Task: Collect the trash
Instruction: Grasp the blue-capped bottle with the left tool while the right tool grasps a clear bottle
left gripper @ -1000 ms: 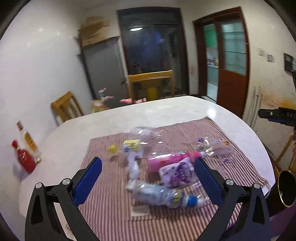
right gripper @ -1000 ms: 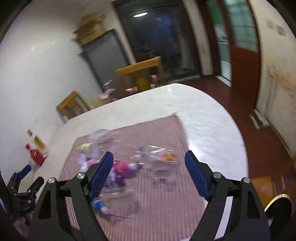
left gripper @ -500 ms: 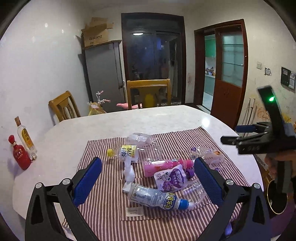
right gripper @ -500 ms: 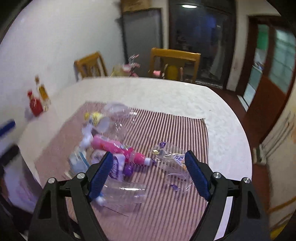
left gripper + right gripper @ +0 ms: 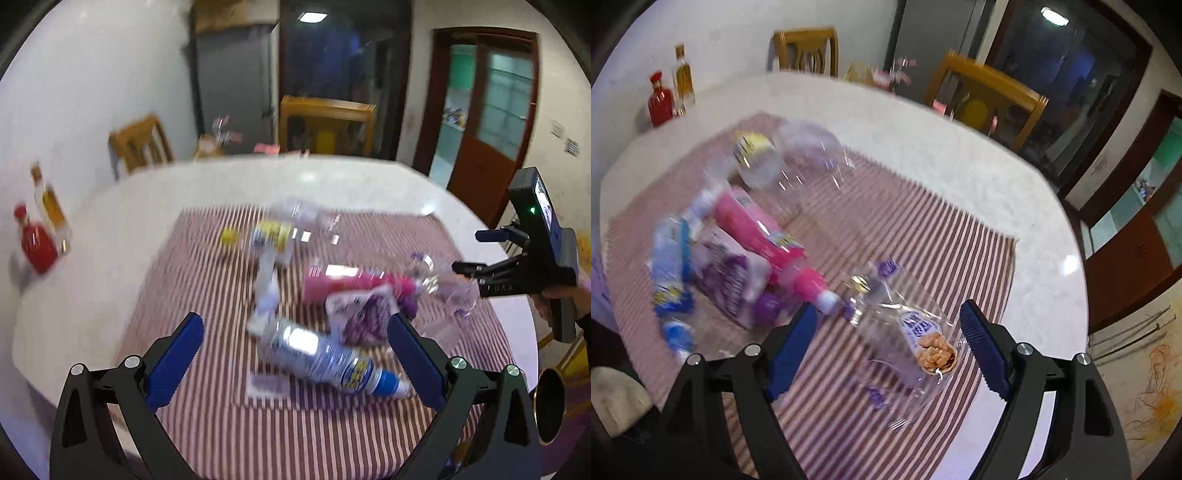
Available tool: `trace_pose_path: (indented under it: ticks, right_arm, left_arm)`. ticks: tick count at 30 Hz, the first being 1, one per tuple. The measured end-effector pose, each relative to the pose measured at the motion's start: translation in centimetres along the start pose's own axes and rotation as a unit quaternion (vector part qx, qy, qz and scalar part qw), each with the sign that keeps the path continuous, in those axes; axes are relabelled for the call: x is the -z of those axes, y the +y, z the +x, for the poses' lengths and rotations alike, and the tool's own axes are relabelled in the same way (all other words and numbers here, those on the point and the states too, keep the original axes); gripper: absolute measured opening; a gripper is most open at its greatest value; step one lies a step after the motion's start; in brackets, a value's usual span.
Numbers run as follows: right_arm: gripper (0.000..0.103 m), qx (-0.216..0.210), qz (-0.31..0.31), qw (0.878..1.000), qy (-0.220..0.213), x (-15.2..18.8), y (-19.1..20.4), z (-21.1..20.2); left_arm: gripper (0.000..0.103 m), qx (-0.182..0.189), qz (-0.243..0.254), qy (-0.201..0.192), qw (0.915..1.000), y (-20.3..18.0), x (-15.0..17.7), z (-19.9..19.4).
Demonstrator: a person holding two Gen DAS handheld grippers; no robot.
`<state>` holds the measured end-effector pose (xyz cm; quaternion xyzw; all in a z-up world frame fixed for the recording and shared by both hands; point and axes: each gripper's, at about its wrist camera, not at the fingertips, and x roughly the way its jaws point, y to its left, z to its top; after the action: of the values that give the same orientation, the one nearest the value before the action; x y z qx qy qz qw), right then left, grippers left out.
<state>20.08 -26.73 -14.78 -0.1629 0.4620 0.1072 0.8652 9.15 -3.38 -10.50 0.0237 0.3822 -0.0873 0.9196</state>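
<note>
Trash lies on a red-striped cloth [image 5: 207, 424] on a pale table. My left gripper [image 5: 295, 332] is open and empty above a blue-capped bottle [image 5: 332, 360]. Behind it lie a purple pouch [image 5: 364, 314], a pink bottle [image 5: 351, 282] and a yellow-capped clear bottle [image 5: 269, 232]. My right gripper [image 5: 888, 323] is open and empty, hovering over a clear snack wrapper [image 5: 908, 332]. The pink bottle [image 5: 764, 232] and purple pouch [image 5: 727, 273] lie to its left. The right gripper [image 5: 476, 254] shows at the right of the left wrist view.
A red bottle [image 5: 35, 242] and an amber bottle [image 5: 50, 206] stand at the table's left edge. Wooden chairs [image 5: 327, 123] stand behind the table. A brown door [image 5: 484, 122] is at the right. A gold-rimmed object [image 5: 550, 402] sits below the table's right edge.
Both grippers have moved in closer over the cloth. The right gripper has swung toward the clear snack wrapper; the left has come nearer the blue-capped bottle. Both stay open.
</note>
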Motion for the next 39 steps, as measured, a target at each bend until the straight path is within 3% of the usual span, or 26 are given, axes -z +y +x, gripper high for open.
trace_pose_path:
  ticks: [4, 7, 9, 10, 11, 12, 13, 16, 20, 24, 28, 29, 31, 32, 36, 39]
  right_arm:
    - [0.08, -0.042, -0.025, 0.996, 0.071, -0.1, -0.3, 5.2]
    - [0.076, -0.035, -0.043, 0.992, 0.117, 0.2, 0.0, 8.3]
    - [0.064, -0.037, -0.036, 0.989, 0.136, 0.5, 0.0, 9.5]
    - [0.052, -0.051, -0.018, 0.99, 0.134, 0.6, -0.3, 9.6]
    - [0.05, -0.061, 0.002, 0.988, 0.141, 0.7, -0.7, 9.6]
    - [0.036, -0.065, 0.014, 0.988, 0.142, 0.7, -1.1, 9.6]
    - [0.013, -0.065, 0.022, 0.988, 0.14, 0.7, -1.4, 9.4]
    - [0.006, -0.08, 0.058, 0.986, 0.133, 1.2, -2.5, 8.3]
    - [0.005, -0.089, 0.11, 0.986, 0.089, 2.2, -3.6, 5.2]
    - [0.005, -0.107, 0.171, 0.979, 0.035, 3.1, -5.0, 1.7]
    - [0.005, -0.114, 0.194, 0.974, 0.009, 4.0, -5.4, -0.8]
    - [0.005, -0.116, 0.196, 0.974, 0.007, 3.5, -5.6, -0.7]
    - [0.005, -0.119, 0.2, 0.973, 0.0, 3.5, -5.8, -1.5]
    - [0.005, -0.12, 0.201, 0.972, -0.002, 3.5, -5.8, -1.6]
    - [0.005, -0.123, 0.201, 0.972, -0.013, 3.2, -5.4, -2.4]
    - [0.005, -0.124, 0.201, 0.972, -0.018, 2.9, -5.0, -2.7]
  left_arm:
    - [0.097, 0.012, -0.041, 0.066, 0.9969, 0.9, 1.9, 3.0]
    - [0.097, 0.024, -0.061, 0.096, 0.9932, 0.9, 2.8, 4.4]
    - [0.097, 0.03, -0.074, 0.106, 0.9911, 0.9, 2.9, 5.1]
    - [0.097, 0.033, -0.083, 0.112, 0.9897, 0.9, 3.0, 5.4]
    - [0.097, 0.036, -0.09, 0.116, 0.9885, 0.9, 3.1, 5.9]
    - [0.097, 0.039, -0.097, 0.123, 0.9869, 0.9, 3.1, 6.2]
    - [0.097, 0.042, -0.102, 0.128, 0.9857, 0.8, 3.1, 6.5]
    - [0.097, 0.051, -0.119, 0.144, 0.981, 0.0, 3.2, 8.0]
    - [0.097, 0.023, -0.127, 0.157, 0.9791, -1.1, 3.2, 9.8]
    - [0.097, -0.013, -0.164, 0.184, 0.969, -1.0, 3.6, 11.9]
    - [0.097, -0.016, -0.187, 0.195, 0.9626, -1.2, 3.8, 13.7]
    - [0.096, -0.026, -0.184, 0.195, 0.963, -1.5, 4.0, 14.1]
    - [0.08, -0.016, -0.184, 0.198, 0.9626, -1.8, 4.4, 14.7]
    - [0.071, -0.023, -0.168, 0.194, 0.9663, -2.1, 4.4, 14.6]
    - [0.069, 0.013, -0.155, 0.197, 0.9679, -1.3, 4.6, 14.4]
    - [0.068, 0.011, -0.155, 0.182, 0.971, 0.2, 4.6, 13.3]
